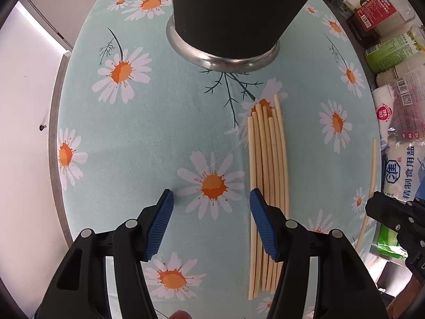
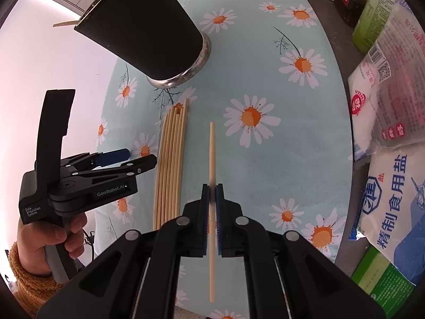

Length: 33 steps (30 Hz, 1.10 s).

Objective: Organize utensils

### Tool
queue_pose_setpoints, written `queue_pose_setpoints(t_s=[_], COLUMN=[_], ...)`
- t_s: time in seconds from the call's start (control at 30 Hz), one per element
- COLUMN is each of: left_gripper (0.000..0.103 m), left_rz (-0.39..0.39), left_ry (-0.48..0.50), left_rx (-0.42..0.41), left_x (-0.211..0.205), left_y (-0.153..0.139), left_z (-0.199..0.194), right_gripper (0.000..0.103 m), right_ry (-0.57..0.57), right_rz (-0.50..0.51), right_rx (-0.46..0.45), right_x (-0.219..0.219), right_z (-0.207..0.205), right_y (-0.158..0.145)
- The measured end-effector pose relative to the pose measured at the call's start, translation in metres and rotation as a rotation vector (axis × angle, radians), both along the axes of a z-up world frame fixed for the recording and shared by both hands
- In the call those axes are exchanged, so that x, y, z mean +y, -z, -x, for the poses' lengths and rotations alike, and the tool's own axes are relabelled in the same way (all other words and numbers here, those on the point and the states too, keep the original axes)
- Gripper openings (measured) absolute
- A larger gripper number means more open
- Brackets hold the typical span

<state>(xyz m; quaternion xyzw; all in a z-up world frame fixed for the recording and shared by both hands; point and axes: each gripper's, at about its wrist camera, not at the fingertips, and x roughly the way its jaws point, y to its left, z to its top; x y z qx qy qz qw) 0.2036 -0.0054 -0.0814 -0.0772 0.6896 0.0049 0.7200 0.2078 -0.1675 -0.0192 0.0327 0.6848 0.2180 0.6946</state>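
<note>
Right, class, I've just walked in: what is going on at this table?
A person is sorting chopsticks with a gripper in each hand. The right gripper is shut on one chopstick, held above the daisy cloth. The left gripper is open and empty beside the bundle of chopsticks lying on the cloth. A black holder stands behind the bundle, a stick already poking from its top. Food packets line the table's edge.

Table with a daisy cloth

The table [image 1: 57,122] is round with a grey rim, under a pale blue cloth [image 1: 148,122] printed with white and orange daisies. A black cup [image 1: 225,18] (steel ring at its foot) stands at the top centre of the left wrist view. Below and right of it a bundle of chopsticks [image 1: 267,186] lies flat, side by side, pointing toward the cup.
</note>
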Motion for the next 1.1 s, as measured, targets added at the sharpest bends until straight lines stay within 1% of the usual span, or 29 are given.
queue_pose_setpoints(t_s=[0.07, 0.27, 0.6, 0.63, 0.77, 0.9, 0.97, 1.0, 1.03, 1.07, 1.1], left_gripper=[0.057, 0.058, 0.059, 0.057, 0.042, 0.033, 0.024, 0.022, 0.019, 0.014, 0.012], left_rz=[-0.008, -0.033, -0.063, -0.063, -0.053, -0.035, -0.017, -0.009, 0.001, 0.016, 0.035], left_ry=[-0.002, 0.004, 0.012, 0.014, 0.025, 0.022, 0.024, 0.025, 0.027, 0.026, 0.026], left_rx=[-0.001, -0.005, -0.007, -0.01, -0.025, -0.034, -0.035, -0.035, -0.037, -0.04, -0.042], left_x=[-0.004, -0.015, -0.021, -0.02, -0.026, -0.029, -0.032, -0.033, -0.033, -0.033, -0.033], left_y=[0.001, 0.0, 0.001, 0.001, -0.002, -0.004, -0.006, -0.005, -0.005, -0.005, -0.003], left_z=[-0.006, -0.004, -0.004, -0.005, -0.003, -0.003, 0.0, 0.0, 0.0, -0.001, -0.001], right_gripper=[0.006, 0.006, 0.006, 0.006, 0.006, 0.006, 0.006, 0.006, 0.006, 0.006, 0.006], right_ry=[-0.004, -0.022, -0.02, -0.02, -0.023, -0.022, -0.025, -0.026, -0.026, -0.026, -0.028], right_rz=[-0.004, -0.009, -0.017, -0.018, -0.016, -0.016, -0.015, -0.014, -0.013, -0.013, -0.013], right_rx=[0.001, 0.002, 0.004, 0.003, -0.001, -0.001, -0.003, -0.002, -0.003, -0.003, -0.004], right_x=[0.001, 0.006, 0.004, 0.003, 0.001, 0.002, 0.003, 0.004, 0.004, 0.004, 0.005], right_z=[0.0, 0.001, 0.0, 0.0, 0.001, 0.001, 0.002, 0.002, 0.002, 0.002, 0.003], right_y=[0.0, 0.003, 0.005, 0.004, 0.002, 0.001, 0.0, 0.0, 0.0, -0.001, -0.001])
